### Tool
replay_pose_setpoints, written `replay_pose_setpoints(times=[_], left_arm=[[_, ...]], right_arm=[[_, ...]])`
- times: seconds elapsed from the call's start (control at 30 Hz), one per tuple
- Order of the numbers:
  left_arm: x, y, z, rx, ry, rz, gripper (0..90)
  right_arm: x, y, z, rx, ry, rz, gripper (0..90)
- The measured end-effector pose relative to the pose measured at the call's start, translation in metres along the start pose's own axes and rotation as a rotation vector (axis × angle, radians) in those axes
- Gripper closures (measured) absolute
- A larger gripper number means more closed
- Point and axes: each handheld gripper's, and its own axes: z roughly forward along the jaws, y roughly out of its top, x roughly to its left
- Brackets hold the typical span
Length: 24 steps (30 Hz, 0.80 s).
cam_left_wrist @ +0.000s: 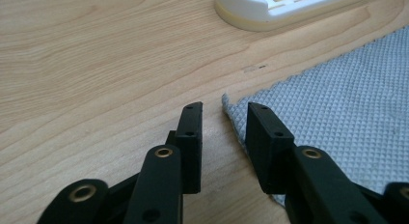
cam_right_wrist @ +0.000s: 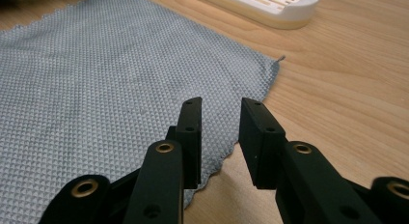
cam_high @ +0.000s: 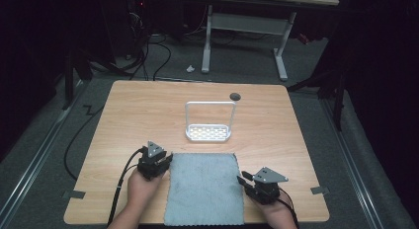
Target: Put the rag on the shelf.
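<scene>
The grey cloth (cam_high: 204, 188) lies closest, spread flat at the near edge of the counter (cam_high: 123, 110), its front hem reaching that edge. The left gripper (cam_left_wrist: 223, 119) sits at the cloth's far left corner, fingers (cam_left_wrist: 191, 132) partly apart with nothing clamped; the corner tip pokes up into the gap but the pads do not press it. The right gripper (cam_right_wrist: 219, 119) rests at the cloth's right edge, toward its near half, fingers (cam_right_wrist: 260, 137) likewise parted a little and holding nothing, the scalloped hem running under the gap. Beyond the cloth's far edge stands the white rack (cam_high: 209, 132) with its tall wire loop, close but apart from the fabric.

The risks, as I judge them: the cloth lies thin and flat, so fingers closing from this height may slide over the hem and pinch air or scrape the wood. The two grips are not matched, one at a corner and one along a side, so a lift could skew the fabric and let one end sag. A forward sweep could also drag the cloth into the rack and nudge it.
</scene>
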Motion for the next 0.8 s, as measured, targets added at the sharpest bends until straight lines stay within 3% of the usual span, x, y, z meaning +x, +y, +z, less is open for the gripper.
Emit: replay_pose_setpoints(times=[0.27,0.37,0.5,0.6,0.8], left_arm=[[0.001,0.001,0.004,0.014,-0.006,-0.024,77.1],[0.0,0.001,0.005,0.013,-0.013,-0.02,84.3],[0.0,0.003,0.007,0.019,-0.024,-0.021,88.1],[0.002,0.003,0.007,0.013,-0.027,-0.022,89.4],[0.001,0.002,0.006,0.01,-0.025,-0.015,89.6]], right_arm=[[-0.005,0.003,0.005,-0.004,-0.004,0.037,67.8],[-0.012,0.011,0.015,0.005,-0.001,0.095,66.7],[-0.024,0.025,0.033,0.036,-0.038,0.107,65.4],[-0.037,0.034,0.051,0.061,-0.061,0.17,65.9],[-0.042,0.041,0.075,0.118,-0.064,0.162,70.8]])
